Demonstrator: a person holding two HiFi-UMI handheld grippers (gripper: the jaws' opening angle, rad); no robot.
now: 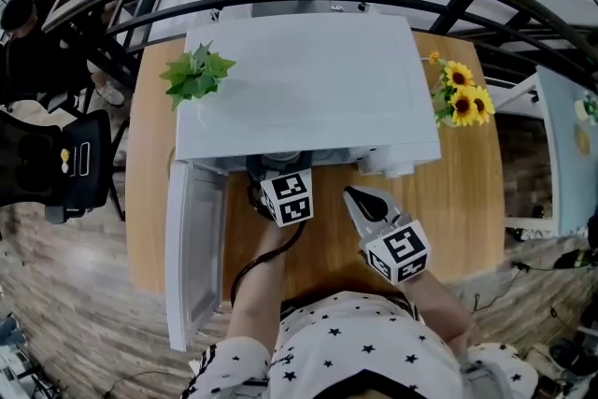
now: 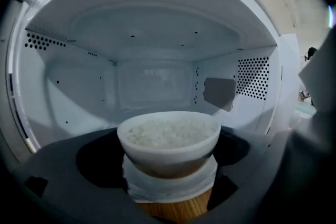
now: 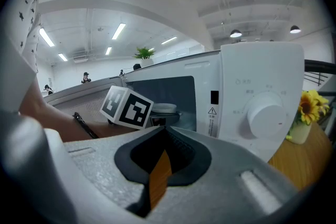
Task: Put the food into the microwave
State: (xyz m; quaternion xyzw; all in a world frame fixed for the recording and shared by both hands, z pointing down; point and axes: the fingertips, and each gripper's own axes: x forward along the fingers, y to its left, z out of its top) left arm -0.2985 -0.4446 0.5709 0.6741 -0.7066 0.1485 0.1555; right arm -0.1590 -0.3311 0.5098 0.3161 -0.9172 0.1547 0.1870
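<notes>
A white bowl of rice (image 2: 168, 136) sits between the jaws of my left gripper (image 2: 169, 168), which is shut on it at the mouth of the white microwave (image 1: 299, 84). The empty cavity (image 2: 157, 86) lies straight ahead of the bowl. In the head view the left gripper (image 1: 269, 173) reaches under the microwave's front edge, and its marker cube (image 1: 288, 196) shows. My right gripper (image 1: 360, 201) hovers to the right, in front of the control panel (image 3: 262, 107), shut with nothing in it. From the right gripper (image 3: 163, 131) I see the bowl (image 3: 164, 109) at the opening.
The microwave door (image 1: 194, 248) hangs open to the left over the wooden table (image 1: 467, 201). A green plant (image 1: 198, 72) stands at the microwave's left rear, and sunflowers (image 1: 462, 103) stand in a vase at its right. A black chair (image 1: 56, 163) stands off the table's left side.
</notes>
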